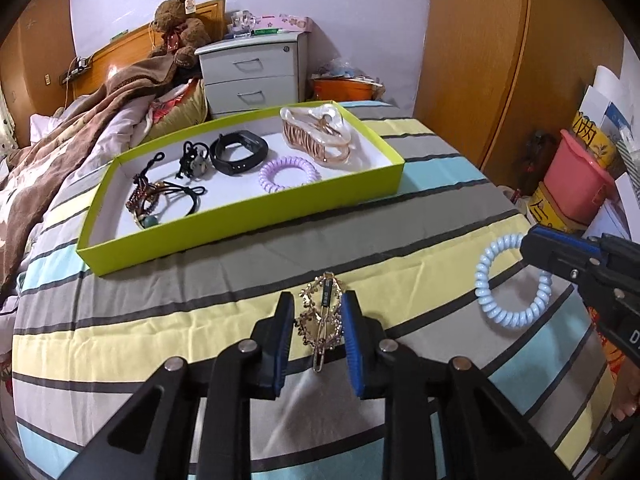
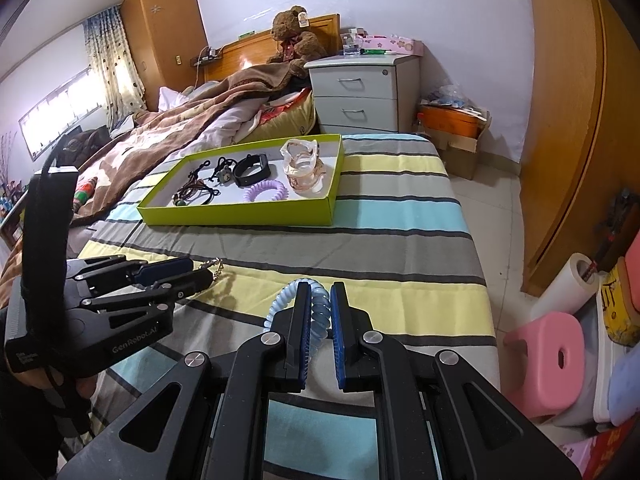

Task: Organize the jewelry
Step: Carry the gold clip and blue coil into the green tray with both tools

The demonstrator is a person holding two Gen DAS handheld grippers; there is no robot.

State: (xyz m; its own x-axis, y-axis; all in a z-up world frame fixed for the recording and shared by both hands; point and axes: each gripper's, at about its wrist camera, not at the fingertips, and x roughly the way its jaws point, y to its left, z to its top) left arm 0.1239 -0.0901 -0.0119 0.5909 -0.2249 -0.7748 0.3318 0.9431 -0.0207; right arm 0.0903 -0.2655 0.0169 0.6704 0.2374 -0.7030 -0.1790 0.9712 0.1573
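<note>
A lime-green box lid [image 1: 248, 220] [image 2: 240, 216] lies on the striped bed and holds a large pearly claw clip [image 1: 316, 132], a purple coil hair tie [image 1: 289, 173], a black band [image 1: 239, 153], black elastics and beaded bracelets. My left gripper [image 1: 318, 304] straddles a gold ornate hair clip [image 1: 322, 312] on the bedspread, its jaws close on either side but a gap shows. My right gripper [image 2: 320, 292] has its jaws around the rim of a pale blue coil hair tie [image 2: 288, 300] [image 1: 512, 280], nearly closed on it.
A brown blanket [image 1: 80, 132] is heaped on the bed's left. A grey nightstand [image 2: 356, 92] and teddy bear [image 2: 296, 40] stand behind. The bed's right edge drops to a tiled floor with a pink stool [image 2: 548, 360] and boxes.
</note>
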